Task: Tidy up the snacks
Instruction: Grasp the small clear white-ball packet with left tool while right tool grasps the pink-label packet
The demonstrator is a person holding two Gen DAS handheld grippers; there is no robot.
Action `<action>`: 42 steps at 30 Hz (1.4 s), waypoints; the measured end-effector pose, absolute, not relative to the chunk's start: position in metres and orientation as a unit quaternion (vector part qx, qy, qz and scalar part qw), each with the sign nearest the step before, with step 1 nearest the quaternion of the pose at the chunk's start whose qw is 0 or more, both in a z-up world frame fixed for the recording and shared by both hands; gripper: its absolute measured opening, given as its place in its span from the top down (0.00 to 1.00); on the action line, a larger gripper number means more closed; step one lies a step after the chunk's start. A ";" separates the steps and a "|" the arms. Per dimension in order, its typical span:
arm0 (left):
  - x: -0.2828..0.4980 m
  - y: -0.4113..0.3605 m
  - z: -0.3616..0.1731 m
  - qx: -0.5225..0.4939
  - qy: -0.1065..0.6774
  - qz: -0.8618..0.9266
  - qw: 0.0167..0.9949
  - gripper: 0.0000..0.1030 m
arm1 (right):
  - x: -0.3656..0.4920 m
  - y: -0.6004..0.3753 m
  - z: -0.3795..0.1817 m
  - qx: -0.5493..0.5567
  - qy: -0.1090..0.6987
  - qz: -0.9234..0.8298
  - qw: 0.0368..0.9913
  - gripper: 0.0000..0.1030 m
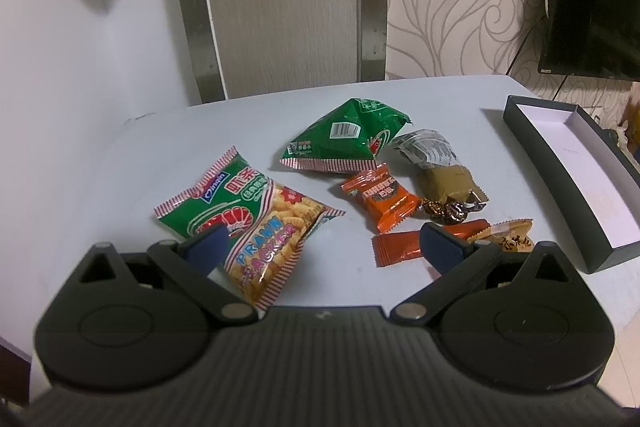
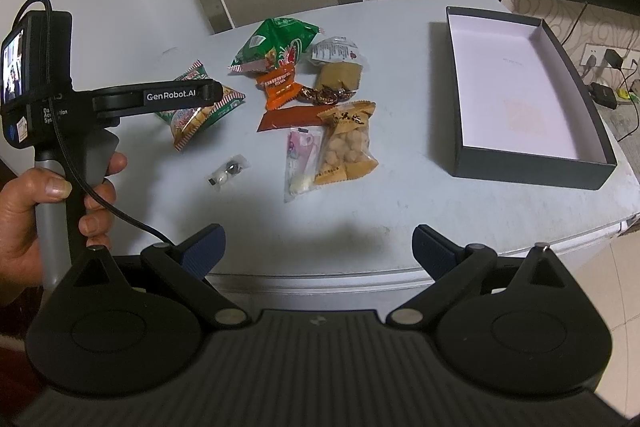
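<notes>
Hovering spread-jawed, the left gripper (image 1: 324, 251) straddles the prawn cracker packet (image 1: 256, 223), long axis running diagonally away-left; right gripper (image 2: 318, 247) idles, released.

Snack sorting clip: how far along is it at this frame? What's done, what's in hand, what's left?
Done: nothing yet; the box on the table holds no snacks. In hand: nothing; the left gripper hangs open at the prawn cracker bag, and the right gripper is open over the table's near edge. Left: all the snacks, including the green bag and peanut pack.
</notes>
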State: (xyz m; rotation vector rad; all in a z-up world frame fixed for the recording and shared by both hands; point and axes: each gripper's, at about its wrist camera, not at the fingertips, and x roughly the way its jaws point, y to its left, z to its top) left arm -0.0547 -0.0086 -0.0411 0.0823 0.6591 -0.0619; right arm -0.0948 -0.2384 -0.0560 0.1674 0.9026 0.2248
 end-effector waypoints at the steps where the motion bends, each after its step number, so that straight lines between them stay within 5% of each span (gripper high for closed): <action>1: -0.054 -0.008 -0.041 0.040 0.324 -0.030 0.945 0.00 | -0.094 -0.238 -0.056 0.081 0.435 0.109 0.890 0.02; 38: -0.081 -0.004 -0.102 0.107 0.329 -0.097 0.933 0.00 | -0.076 -0.234 -0.063 0.053 0.438 0.132 0.888 0.02; 42: -0.083 -0.011 -0.107 0.111 0.330 -0.122 0.930 0.10 | -0.076 -0.231 -0.062 0.037 0.434 0.137 0.890 0.02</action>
